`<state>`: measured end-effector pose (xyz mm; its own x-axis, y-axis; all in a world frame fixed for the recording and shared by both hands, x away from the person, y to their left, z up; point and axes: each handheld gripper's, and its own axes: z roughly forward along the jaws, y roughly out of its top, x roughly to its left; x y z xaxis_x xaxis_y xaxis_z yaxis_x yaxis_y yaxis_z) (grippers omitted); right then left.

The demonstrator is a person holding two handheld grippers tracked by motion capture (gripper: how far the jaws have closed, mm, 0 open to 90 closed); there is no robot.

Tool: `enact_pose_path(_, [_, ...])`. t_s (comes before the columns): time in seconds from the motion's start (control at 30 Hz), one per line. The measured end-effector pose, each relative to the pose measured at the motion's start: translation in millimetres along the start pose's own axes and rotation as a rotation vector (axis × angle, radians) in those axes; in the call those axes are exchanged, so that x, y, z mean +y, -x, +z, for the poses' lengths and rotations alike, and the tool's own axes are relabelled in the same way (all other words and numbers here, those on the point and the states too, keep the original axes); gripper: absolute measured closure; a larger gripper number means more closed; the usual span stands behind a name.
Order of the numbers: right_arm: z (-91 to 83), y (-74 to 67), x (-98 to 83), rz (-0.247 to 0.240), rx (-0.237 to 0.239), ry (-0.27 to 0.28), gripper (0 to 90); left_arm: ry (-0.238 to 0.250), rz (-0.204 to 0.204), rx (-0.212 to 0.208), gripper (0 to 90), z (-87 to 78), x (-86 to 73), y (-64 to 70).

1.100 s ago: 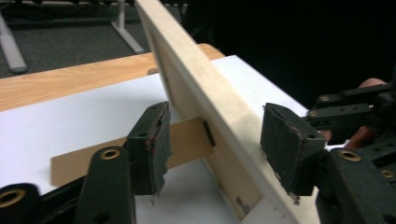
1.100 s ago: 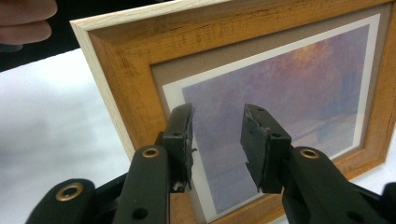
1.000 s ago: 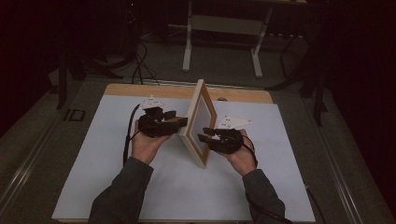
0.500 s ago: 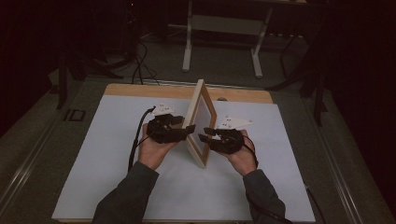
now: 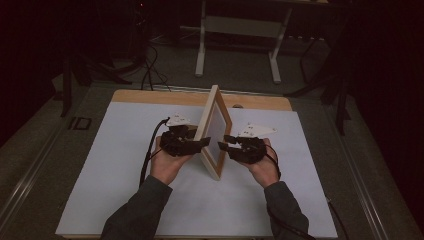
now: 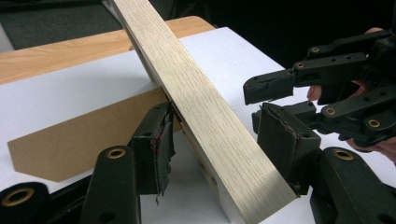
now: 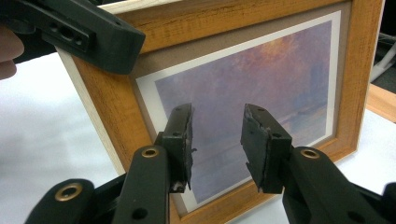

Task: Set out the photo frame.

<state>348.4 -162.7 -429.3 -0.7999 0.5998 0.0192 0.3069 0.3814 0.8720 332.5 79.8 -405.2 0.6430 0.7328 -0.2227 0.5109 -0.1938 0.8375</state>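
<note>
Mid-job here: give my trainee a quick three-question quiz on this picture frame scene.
1. True or false: the picture frame lies flat on the table.
2. Which gripper straddles the frame's edge: A) left gripper B) right gripper?
3. What does the frame hold?

Key: 1. False, it stands on edge. 2. A; its jaws have just been closing, the frame's edge between them. 3. A hazy purple and orange landscape print.

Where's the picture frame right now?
In the high view the picture frame stands upright on edge at the middle of the white table, between the left tool and the right tool.
</note>
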Motion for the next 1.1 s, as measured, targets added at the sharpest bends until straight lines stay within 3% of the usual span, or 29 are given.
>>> enact_pose_path(0.57, [-3.9,3.8,3.0,-0.001,-0.011,0.004,62.8,-0.022,0.006,0.05,56.7,-7.4,1.6,-8.9])
enact_pose_path(0.97, [-5.3,5.5,3.9,-0.002,-0.017,0.004,62.8,-0.007,-0.024,0.077,65.0,-14.2,1.7,-22.2])
enact_pose_path(1.1, [-6.4,4.0,5.5,-0.009,-0.016,0.006,62.8,-0.005,-0.036,0.065,67.2,-16.9,1.6,-29.3])
